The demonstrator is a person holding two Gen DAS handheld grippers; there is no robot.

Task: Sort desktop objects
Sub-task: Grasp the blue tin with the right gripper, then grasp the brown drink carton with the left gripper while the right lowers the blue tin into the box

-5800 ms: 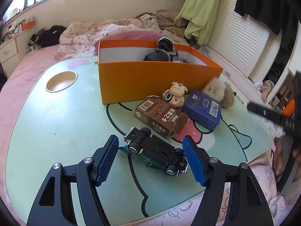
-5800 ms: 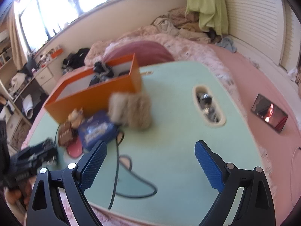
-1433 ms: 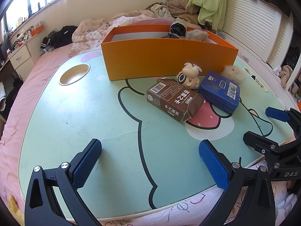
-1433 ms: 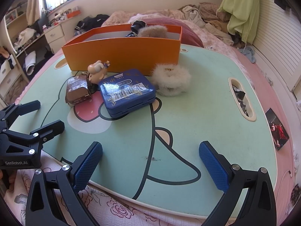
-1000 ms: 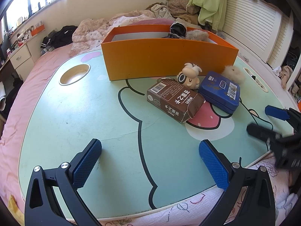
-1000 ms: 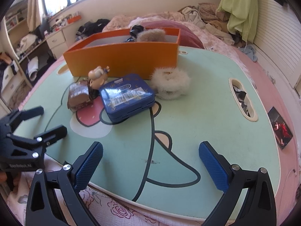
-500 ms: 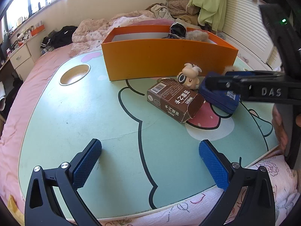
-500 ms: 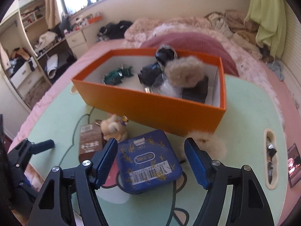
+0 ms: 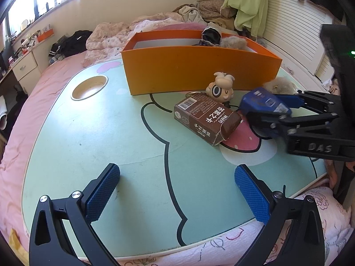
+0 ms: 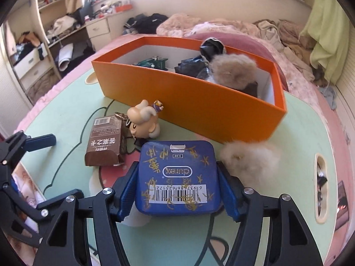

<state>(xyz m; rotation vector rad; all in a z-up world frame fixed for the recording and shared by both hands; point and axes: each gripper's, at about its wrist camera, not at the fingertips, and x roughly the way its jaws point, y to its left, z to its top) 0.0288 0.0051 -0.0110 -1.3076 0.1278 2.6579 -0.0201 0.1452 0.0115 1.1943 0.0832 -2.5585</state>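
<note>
The blue tin (image 10: 177, 177), a flat rounded-corner box with a glossy lid, gold scrawl and a white barcode label, sat on the mint-green cartoon-printed tabletop (image 9: 111, 133) between the ribbed blue pads of the right gripper (image 10: 177, 190). Its jaws were closing, both pads at the tin's sides and apparently touching them; the gripper angled down toward the table from the near edge. In the left wrist view the same tin (image 9: 264, 106) showed between those black fingers, reaching in from the right.

Just left of the tin lay a brown cardboard milk carton (image 10: 106, 141) on its side, one end flap torn open, with a smooth beige plastic cartoon figurine (image 10: 144, 122) beside it. A fluffy cream pompom (image 10: 248, 157) rested just right of the tin. Behind them stood the rectangular orange cardboard box (image 10: 199, 102), white inside, holding a dark green toy car (image 10: 153, 63), a tan fur ball (image 10: 233, 71) and crumpled black items.

The left gripper (image 9: 177, 190) hung tilted downward over bare tabletop, jaws spread wide with nothing between them
</note>
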